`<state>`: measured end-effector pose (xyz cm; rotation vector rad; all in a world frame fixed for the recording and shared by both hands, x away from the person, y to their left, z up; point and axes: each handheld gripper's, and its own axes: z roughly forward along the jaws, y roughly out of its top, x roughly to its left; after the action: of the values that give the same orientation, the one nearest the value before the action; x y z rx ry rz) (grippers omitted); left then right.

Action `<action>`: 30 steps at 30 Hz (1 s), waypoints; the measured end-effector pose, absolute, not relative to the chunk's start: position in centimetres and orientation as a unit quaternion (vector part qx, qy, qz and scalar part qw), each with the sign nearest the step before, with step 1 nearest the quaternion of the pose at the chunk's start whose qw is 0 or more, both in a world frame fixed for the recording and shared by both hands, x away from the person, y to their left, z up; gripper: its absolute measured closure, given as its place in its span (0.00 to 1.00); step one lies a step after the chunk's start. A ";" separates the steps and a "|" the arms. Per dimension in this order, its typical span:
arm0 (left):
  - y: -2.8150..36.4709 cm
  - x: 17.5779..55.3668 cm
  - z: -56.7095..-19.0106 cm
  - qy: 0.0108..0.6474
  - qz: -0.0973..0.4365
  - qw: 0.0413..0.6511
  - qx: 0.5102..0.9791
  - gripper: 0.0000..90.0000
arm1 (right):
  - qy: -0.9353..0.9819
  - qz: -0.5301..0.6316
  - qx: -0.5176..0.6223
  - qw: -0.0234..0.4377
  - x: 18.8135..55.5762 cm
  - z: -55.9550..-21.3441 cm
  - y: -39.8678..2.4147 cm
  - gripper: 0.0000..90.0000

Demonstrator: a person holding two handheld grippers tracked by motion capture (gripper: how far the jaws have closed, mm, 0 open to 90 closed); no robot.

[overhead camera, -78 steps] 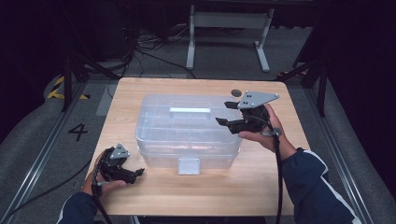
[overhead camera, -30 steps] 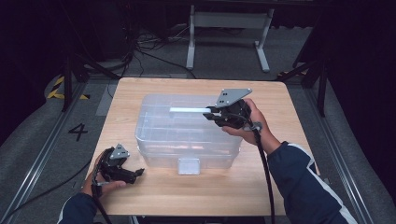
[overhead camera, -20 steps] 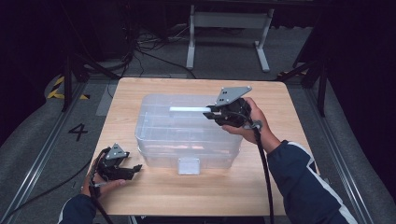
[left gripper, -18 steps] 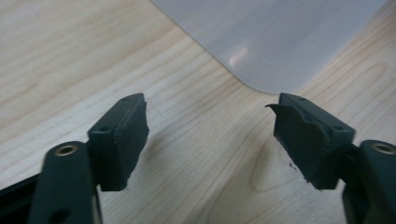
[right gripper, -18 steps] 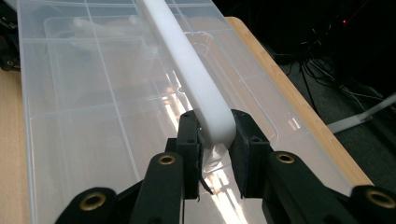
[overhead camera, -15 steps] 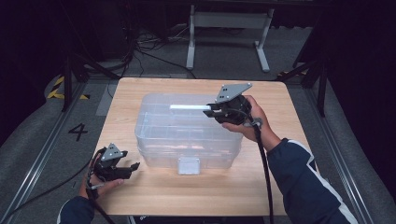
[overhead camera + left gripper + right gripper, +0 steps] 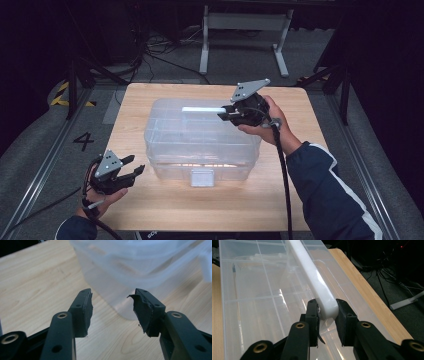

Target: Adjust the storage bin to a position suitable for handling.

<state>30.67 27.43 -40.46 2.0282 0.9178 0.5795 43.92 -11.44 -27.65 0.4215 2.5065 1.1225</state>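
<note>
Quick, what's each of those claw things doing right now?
Left gripper: open, holding nothing, just short of the clear plastic box.
Right gripper: closed on the box's white handle.

Light wooden table (image 7: 155,210); clear plastic storage bin (image 7: 200,145) with lid sits mid-table, white latch facing near edge.
</note>
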 end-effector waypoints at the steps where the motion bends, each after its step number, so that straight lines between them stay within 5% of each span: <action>1: 27.3 30.7 -40.2 0.360 0.232 0.412 0.804 0.59 | 0.887 0.397 0.150 0.182 44.0 -27.6 -11.4 0.82; 12: 25.5 31.8 -39.0 0.337 0.230 0.423 0.809 0.87 | 0.885 0.395 0.162 0.188 44.7 -26.9 -11.1 0.80; 25: 25.0 32.3 -38.5 0.333 0.238 0.419 0.810 0.96 | 0.883 0.388 0.161 0.207 44.8 -26.7 -10.8 0.79; 30: 25.0 32.4 -38.5 0.333 0.238 0.417 0.811 0.96 | 0.875 0.389 0.169 0.234 44.0 -26.4 -11.6 0.67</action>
<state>32.36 25.03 -38.48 2.0358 0.8362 0.5974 44.03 -11.59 -26.39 0.4644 2.4031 1.0669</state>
